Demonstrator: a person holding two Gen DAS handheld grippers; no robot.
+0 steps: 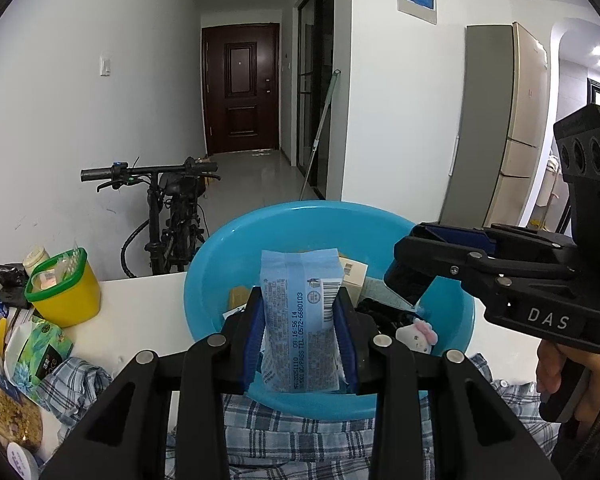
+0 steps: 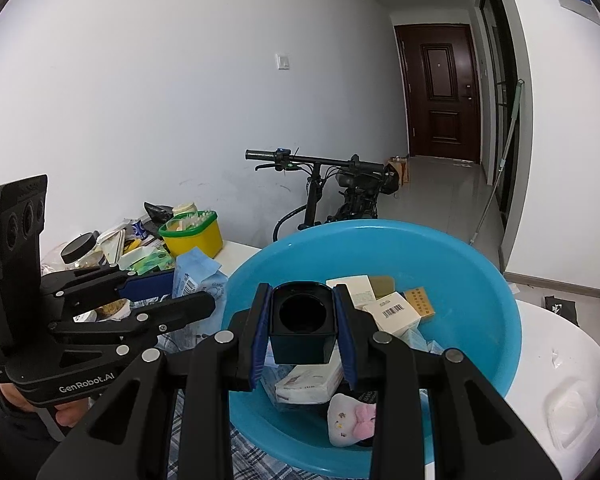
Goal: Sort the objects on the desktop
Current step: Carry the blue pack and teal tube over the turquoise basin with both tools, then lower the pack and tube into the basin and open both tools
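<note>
- Gripping a blue packet (image 1: 298, 320) upright, the left gripper (image 1: 300, 328) is hovering over the basin (image 1: 236, 240).
- Clamping a black box (image 2: 303, 322), the right gripper (image 2: 302, 328) is hovering over the same basin.

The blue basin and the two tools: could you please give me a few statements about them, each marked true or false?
1. The left tool grips a light blue packet. True.
2. The right tool is empty. False: it is shut on a black square cup.
3. A pink-and-white plush toy lies in the blue basin. True.
4. The yellow container sits inside the basin. False: it stands on the white table, outside it.
</note>
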